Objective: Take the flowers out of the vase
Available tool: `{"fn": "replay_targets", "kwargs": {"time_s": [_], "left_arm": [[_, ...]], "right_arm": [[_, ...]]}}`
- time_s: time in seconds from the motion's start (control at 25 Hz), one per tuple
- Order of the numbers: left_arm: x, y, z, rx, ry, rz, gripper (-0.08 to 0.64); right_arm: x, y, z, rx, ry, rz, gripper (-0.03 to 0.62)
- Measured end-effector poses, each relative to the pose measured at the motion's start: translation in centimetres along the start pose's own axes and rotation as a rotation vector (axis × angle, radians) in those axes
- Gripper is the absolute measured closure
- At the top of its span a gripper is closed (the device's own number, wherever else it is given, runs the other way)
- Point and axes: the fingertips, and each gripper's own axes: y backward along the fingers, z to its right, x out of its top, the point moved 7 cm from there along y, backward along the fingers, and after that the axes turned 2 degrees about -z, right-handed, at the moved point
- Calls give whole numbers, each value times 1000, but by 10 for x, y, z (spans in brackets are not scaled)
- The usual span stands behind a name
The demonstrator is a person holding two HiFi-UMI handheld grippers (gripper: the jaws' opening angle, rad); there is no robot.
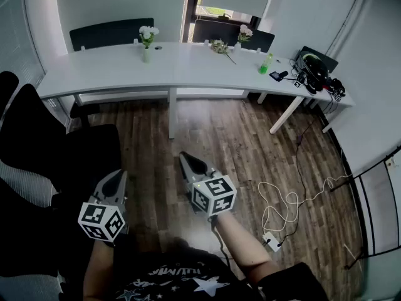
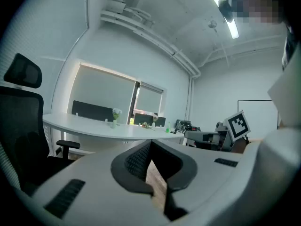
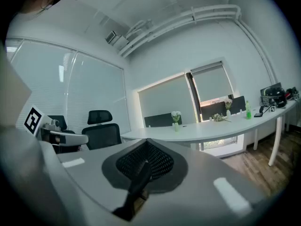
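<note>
While the flowers (image 1: pixel 148 33) are kept upright in the vase (image 1: pixel 146 55) on the far white desk (image 1: pixel 103 69), the left gripper (image 1: pixel 118 179) and right gripper (image 1: pixel 188 163) are held well apart from them, jaws closed on nothing.

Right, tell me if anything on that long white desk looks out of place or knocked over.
One thing: a loose bunch of pale flowers lies flat on the long white desk, not in a vase; the two small flower vases stand upright. A white cable also sprawls in loops on the wooden floor.
</note>
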Motion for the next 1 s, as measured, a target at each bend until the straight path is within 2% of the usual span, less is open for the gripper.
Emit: {"fn": "replay_targets", "kwargs": {"time_s": [0.28,0.52,0.72,0.88,1.0], "left_arm": [[3,0,-10,-32,-36,5,552],[0,11,-15,-26,-46,1,552],[-10,36,-30,-12,-23,-4,552],[-22,56,-41,-10,-19,-18,552],[-23,63,-49,-5,-15,-16,552]], "right_arm": [[-5,0,-24,-29,-1,0,592],[-11,9,-32,-64,-22,-3,592],[-15,15,-48,-33,-119,107,591],[-24,23,-60,-63,-90,111,591],[-28,25,-63,-97,-106,107,591]]}}
